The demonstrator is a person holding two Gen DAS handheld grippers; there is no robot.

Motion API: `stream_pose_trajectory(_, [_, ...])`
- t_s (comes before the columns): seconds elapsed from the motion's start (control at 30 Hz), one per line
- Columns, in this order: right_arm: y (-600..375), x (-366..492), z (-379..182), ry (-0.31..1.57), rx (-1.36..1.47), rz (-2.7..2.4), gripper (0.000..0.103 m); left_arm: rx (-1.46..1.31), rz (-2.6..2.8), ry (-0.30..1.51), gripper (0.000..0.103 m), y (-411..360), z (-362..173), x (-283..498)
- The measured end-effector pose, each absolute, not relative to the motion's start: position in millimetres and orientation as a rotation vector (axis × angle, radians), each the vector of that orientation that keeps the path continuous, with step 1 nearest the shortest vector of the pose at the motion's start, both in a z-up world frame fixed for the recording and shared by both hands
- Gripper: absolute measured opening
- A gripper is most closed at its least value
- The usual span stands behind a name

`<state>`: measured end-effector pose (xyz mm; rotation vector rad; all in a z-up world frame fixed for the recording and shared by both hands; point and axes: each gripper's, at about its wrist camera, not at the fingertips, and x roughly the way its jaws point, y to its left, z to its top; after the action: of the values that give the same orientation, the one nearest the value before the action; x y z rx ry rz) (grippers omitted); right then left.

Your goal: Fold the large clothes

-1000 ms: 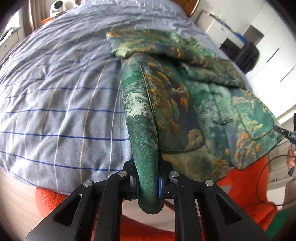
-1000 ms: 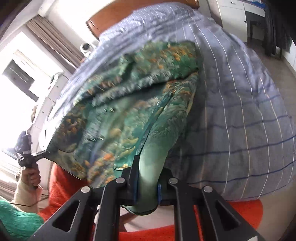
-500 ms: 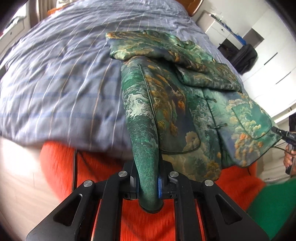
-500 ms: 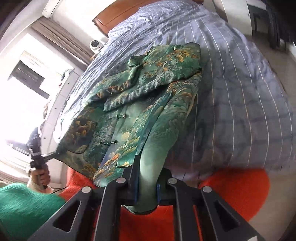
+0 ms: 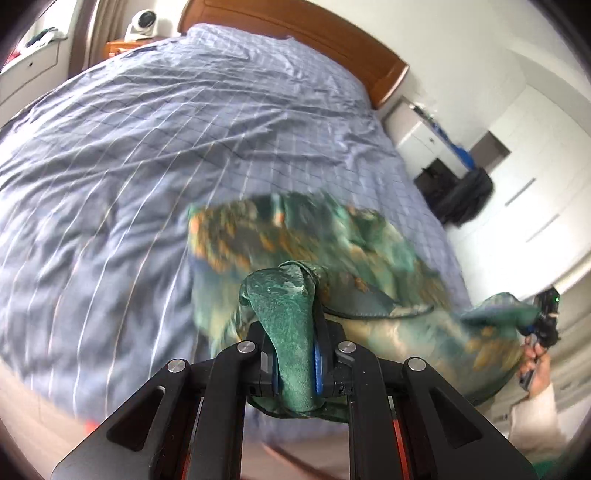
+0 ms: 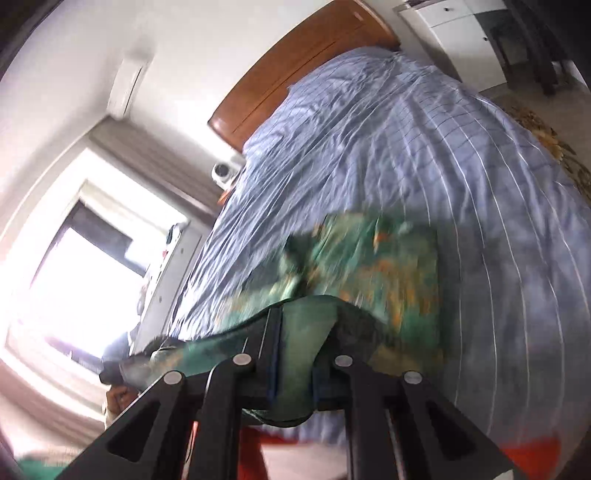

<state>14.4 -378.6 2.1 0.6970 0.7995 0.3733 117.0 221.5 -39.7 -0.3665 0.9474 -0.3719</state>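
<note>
A green patterned jacket point(image 5: 295, 240) with orange and gold print lies near the foot of the bed; its near hem is lifted off the cover. My left gripper point(image 5: 294, 365) is shut on one corner of the hem. My right gripper point(image 6: 293, 373) is shut on the other corner; it also shows at the right edge of the left wrist view point(image 5: 543, 321). The hem hangs stretched between them. The jacket's far part point(image 6: 391, 266) rests on the bed, blurred.
The bed has a blue-grey checked cover point(image 5: 166, 129) and a wooden headboard point(image 5: 314, 33). A white cabinet point(image 5: 421, 136) and a dark bag point(image 5: 465, 192) stand right of the bed. A window point(image 6: 74, 266) is on the left side of the bed.
Both grippers have swung up and forward over the bed, carrying the jacket's hem toward its collar. The view now reaches the headboard; the orange rug is nearly out of view.
</note>
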Motion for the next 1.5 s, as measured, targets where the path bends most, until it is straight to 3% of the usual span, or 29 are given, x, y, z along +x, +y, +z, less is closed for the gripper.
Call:
stream_pose_trajectory(0.17, [-382,86,-49,0.822,0.688,0.285,0.013,-0.327,-0.322,0.972,0.016,194,-77,176])
stream_pose_trajectory(0.3, [-374,112,-88,0.844,0.664,0.226,0.015,-0.353,-0.313,0.998,0.038,189,-102,197])
stream_pose_trajectory(0.37, [-378,125,-105,0.884,0.715,0.214,0.021,-0.407,-0.332,1.023,0.053,194,-106,206])
stream_pose_trajectory(0.4, [-381,129,-109,0.902,0.75,0.216,0.033,-0.451,-0.341,1.013,0.062,200,-104,207])
stream_pose_trajectory(0.43, [-384,133,-113,0.913,0.789,0.224,0.046,-0.488,-0.342,0.996,0.079,206,-99,206])
stream_pose_trajectory(0.47, [-388,135,-113,0.91,0.834,0.245,0.051,-0.544,-0.334,0.962,0.087,219,-91,204])
stream_pose_trajectory(0.5, [-391,135,-111,0.899,0.864,0.265,0.068,-0.583,-0.335,0.927,0.094,229,-83,200])
stream_pose_trajectory(0.53, [-393,136,-107,0.884,0.879,0.277,0.088,-0.616,-0.343,0.893,0.095,239,-77,196])
stream_pose_trajectory(0.57, [-395,135,-101,0.863,0.885,0.285,0.094,-0.627,-0.352,0.881,0.096,245,-73,194])
stream_pose_trajectory(0.67, [-400,131,-81,0.814,0.839,0.292,0.095,-0.576,-0.401,0.873,0.097,254,-65,183])
stream_pose_trajectory(0.87, [-359,132,-73,0.959,0.385,0.279,0.095,-0.37,-0.516,0.983,0.099,224,-101,173])
stream_pose_trajectory(1.0, [-324,157,-91,1.006,0.245,0.215,0.095,-0.297,-0.426,0.998,0.095,186,-121,206])
stream_pose_trajectory(1.03, [-318,165,-96,1.01,0.237,0.195,0.095,-0.289,-0.408,1.004,0.078,177,-125,216])
stream_pose_trajectory(1.07, [-312,173,-101,1.013,0.232,0.17,0.095,-0.284,-0.399,1.019,0.07,172,-128,222])
stream_pose_trajectory(1.1, [-310,174,-104,1.014,0.233,0.161,0.082,-0.261,-0.358,1.043,0.036,166,-134,228])
stream_pose_trajectory(1.13, [-305,176,-105,1.018,0.225,0.15,0.043,-0.226,-0.3,1.062,0.012,162,-136,232])
stream_pose_trajectory(1.17, [-301,174,-102,1.019,0.194,0.121,0.022,-0.232,-0.281,1.07,0.012,163,-136,234])
stream_pose_trajectory(1.2, [-298,173,-97,1.009,0.176,0.101,0.015,-0.242,-0.273,1.064,0.011,165,-134,234])
stream_pose_trajectory(1.5, [-304,183,4,0.707,0.093,-0.007,0.014,-0.156,-0.126,0.778,0.009,160,-55,253])
